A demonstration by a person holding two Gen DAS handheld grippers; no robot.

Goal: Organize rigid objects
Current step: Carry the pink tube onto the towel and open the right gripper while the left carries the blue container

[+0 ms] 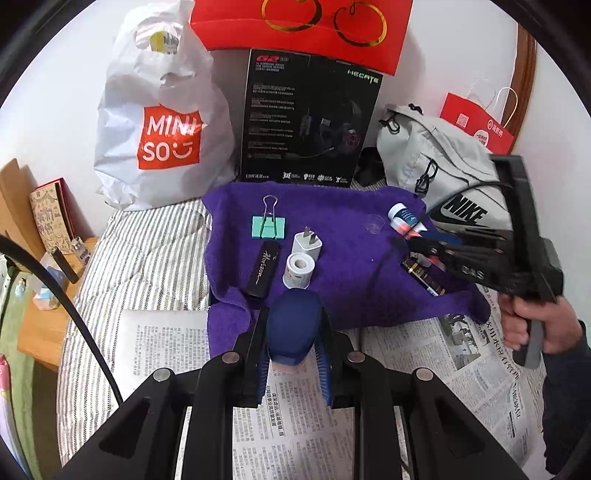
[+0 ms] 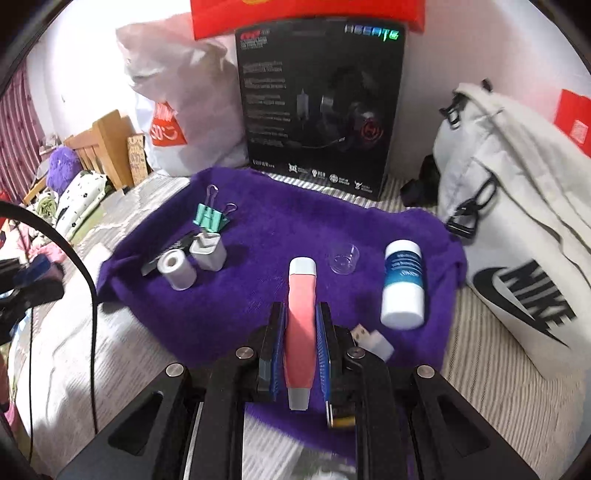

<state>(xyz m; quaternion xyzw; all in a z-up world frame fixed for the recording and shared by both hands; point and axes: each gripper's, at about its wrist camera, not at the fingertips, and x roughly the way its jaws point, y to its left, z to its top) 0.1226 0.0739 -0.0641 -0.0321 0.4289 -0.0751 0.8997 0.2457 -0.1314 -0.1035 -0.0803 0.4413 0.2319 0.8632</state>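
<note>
A purple towel lies on the bed. My left gripper is shut on a dark blue rounded object over the towel's near edge. My right gripper is shut on a pink tube with grey ends; the right gripper shows at the right of the left wrist view. On the towel lie a green binder clip, a white charger plug, a white tape roll, a black lighter, a white bottle, a clear cup and a battery.
A black headset box, a white MINISO bag, a red bag and a grey Nike bag stand behind the towel. Newspaper covers the striped bedding in front. A wooden shelf is at left.
</note>
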